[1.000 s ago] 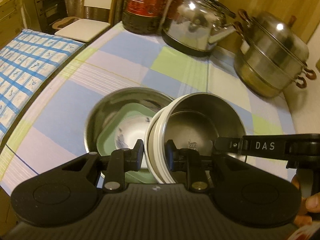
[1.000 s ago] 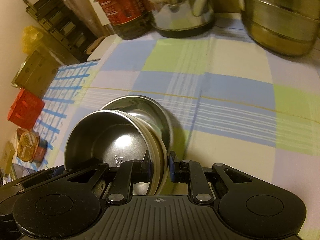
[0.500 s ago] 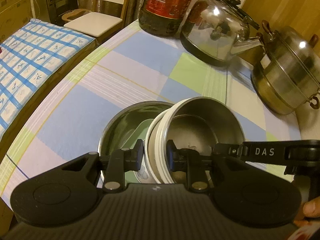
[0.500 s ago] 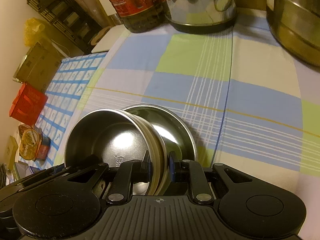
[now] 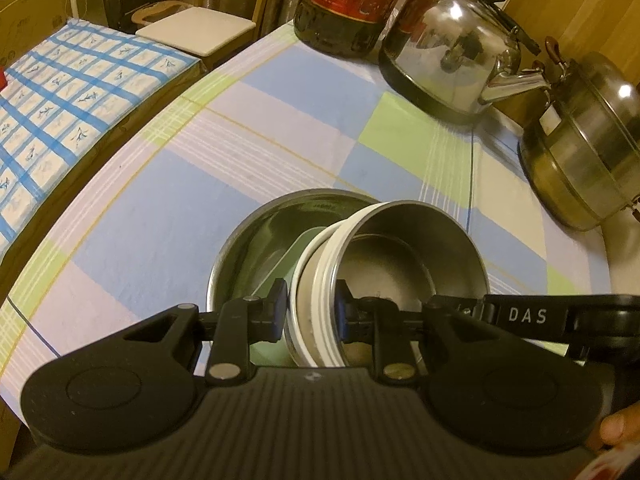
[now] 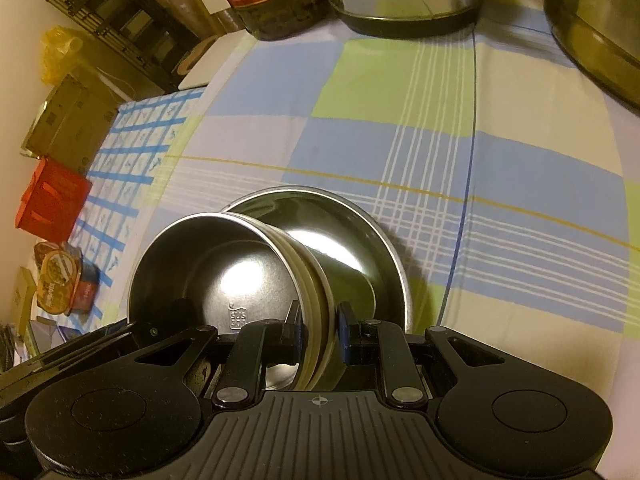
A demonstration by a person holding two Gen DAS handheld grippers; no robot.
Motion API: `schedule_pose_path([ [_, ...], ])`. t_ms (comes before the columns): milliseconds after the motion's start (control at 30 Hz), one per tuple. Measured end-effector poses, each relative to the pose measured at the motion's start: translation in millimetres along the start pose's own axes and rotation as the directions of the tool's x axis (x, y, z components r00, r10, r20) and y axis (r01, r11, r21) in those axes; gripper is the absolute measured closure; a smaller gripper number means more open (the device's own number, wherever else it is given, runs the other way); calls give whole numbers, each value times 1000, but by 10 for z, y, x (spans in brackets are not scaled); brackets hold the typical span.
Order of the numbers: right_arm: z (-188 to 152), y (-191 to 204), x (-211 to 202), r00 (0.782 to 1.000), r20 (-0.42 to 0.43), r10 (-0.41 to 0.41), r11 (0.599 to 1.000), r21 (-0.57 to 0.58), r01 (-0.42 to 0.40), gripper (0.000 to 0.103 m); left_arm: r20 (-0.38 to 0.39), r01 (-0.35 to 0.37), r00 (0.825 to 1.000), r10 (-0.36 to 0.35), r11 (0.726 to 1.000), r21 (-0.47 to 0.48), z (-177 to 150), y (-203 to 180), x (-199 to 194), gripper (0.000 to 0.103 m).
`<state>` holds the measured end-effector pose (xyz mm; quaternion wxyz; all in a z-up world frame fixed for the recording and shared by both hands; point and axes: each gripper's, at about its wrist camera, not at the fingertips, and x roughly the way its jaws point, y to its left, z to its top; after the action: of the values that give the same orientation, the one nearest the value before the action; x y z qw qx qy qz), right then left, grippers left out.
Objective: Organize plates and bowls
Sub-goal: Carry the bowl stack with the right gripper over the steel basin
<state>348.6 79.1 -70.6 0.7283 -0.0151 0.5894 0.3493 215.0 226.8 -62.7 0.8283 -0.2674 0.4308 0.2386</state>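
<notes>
- Two grippers clamp one stacked bowl set (image 5: 404, 264) at opposite rims: left gripper (image 5: 310, 312), right gripper (image 6: 318, 330).
- Set hangs tilted, centre frame, directly over the wide steel basin (image 6: 360, 232).
- A green dish (image 5: 280, 276) apparently lies inside the basin.

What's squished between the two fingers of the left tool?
The white-banded rim of the small steel bowl, pinched by the left tool; the left wrist view shows it.

Right gripper (image 6: 319, 334) fingers clamp rim of stacked bowls (image 6: 240, 276), tilted over wide steel bowl (image 6: 360, 236).
</notes>
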Motion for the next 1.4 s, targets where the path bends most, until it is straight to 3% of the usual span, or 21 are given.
schedule_pose_path([
  [600,-25,24,93,1000,-6,-17,1000,-22,17,85,-17,-5,1000,5,1000,-8,-45,46,103,83],
  [1400,-39,50,48,999,30,-11,996,-86,13,85,9,-15,1000,15,999,52,-57,-5,77,82],
])
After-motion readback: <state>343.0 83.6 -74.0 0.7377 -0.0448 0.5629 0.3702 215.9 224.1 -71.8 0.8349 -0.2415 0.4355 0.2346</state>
